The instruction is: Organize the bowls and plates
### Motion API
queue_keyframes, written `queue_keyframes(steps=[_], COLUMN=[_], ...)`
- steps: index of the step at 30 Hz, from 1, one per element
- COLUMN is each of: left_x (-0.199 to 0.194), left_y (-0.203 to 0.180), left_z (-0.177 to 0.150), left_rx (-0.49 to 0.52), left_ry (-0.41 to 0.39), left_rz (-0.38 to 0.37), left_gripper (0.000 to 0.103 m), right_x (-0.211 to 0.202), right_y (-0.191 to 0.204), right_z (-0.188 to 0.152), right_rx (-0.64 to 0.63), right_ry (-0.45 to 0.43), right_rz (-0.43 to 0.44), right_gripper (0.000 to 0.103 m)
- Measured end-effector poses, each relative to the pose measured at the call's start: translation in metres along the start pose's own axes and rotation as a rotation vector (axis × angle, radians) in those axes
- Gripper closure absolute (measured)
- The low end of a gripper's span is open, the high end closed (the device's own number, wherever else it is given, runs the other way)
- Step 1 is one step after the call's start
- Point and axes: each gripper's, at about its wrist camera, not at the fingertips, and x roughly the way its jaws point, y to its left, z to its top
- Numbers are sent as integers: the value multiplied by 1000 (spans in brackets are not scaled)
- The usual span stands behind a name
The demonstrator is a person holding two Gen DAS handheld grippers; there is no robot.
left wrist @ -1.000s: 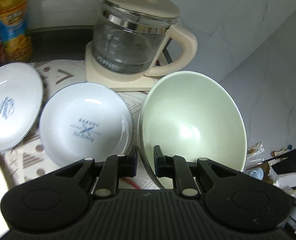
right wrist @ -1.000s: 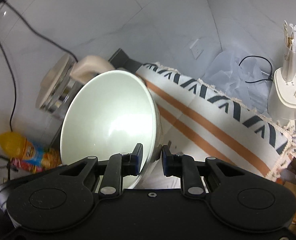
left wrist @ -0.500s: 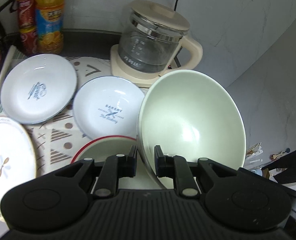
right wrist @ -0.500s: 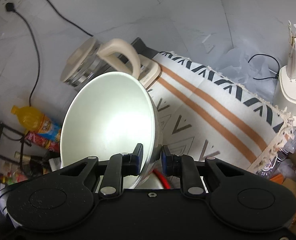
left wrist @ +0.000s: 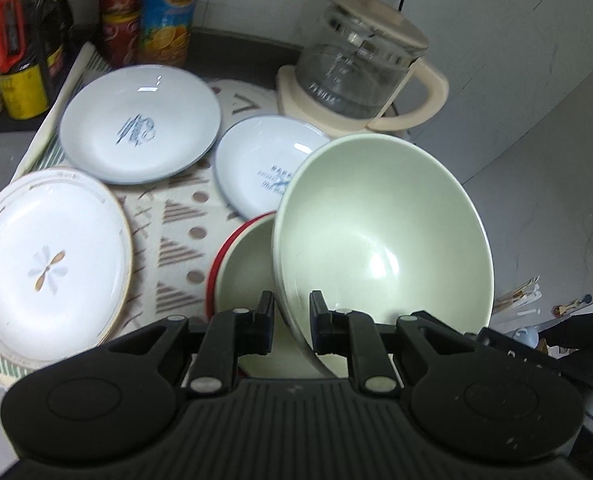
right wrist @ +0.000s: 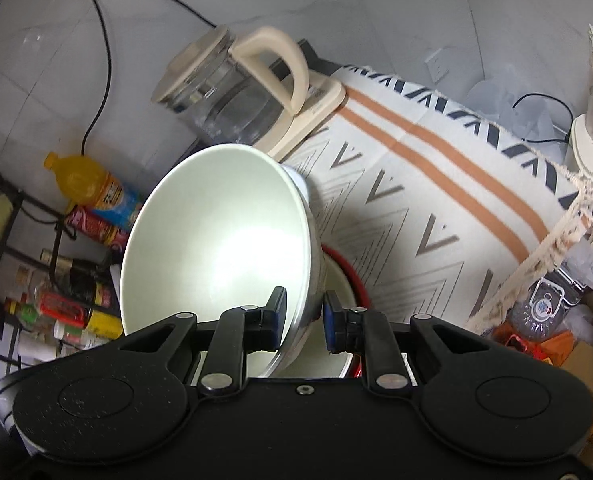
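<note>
Both grippers hold one large pale green bowl by opposite sides of its rim, tilted and lifted. My left gripper is shut on its near rim. My right gripper is shut on the bowl's rim too. Just below it sits a red-rimmed bowl, also in the right wrist view. On the patterned mat lie a small blue plate with print, a larger blue plate and a white flower plate.
A glass kettle on a cream base stands behind the plates, near the wall. Bottles and cans stand at the back left. A striped cloth covers the counter on the right, with a white appliance at its far end.
Both grippers have lifted the green bowl and drawn it back from the kettle. The red-rimmed bowl and the other plates have come into view below it.
</note>
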Motion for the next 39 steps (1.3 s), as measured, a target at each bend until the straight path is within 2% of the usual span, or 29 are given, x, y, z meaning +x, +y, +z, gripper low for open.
queue_keyframes(steps=[8,14,22,32,35,38,39], left_x=[6,13,24,23,20,16,14], left_y=[20,24,23,30,33,33,34], left_z=[-12,-14,-10,2,4,5,5], left_rx=[-27,-27,7,-27,-41,-43,-42], left_ry=[29,51,47,46,49,36,33], left_rz=[21,31,57,82,95,95,94], left_gripper=[87,87,87,84,81,71,65], right_x=[11,15,31,38,31,25,23], right_y=[7,14,4,-1,-1,-2,-3], right_z=[-23,-28,-31,-21,-19,-19,-20], right_rx=[-44,-99,-55,-26,-27,-36,-39], right_ry=[15,-4,18,41,25,18,16], right_rz=[-21,-54,-85,-82,-71,-51,-45], right_gripper=[84,84,83,81,76,73,72])
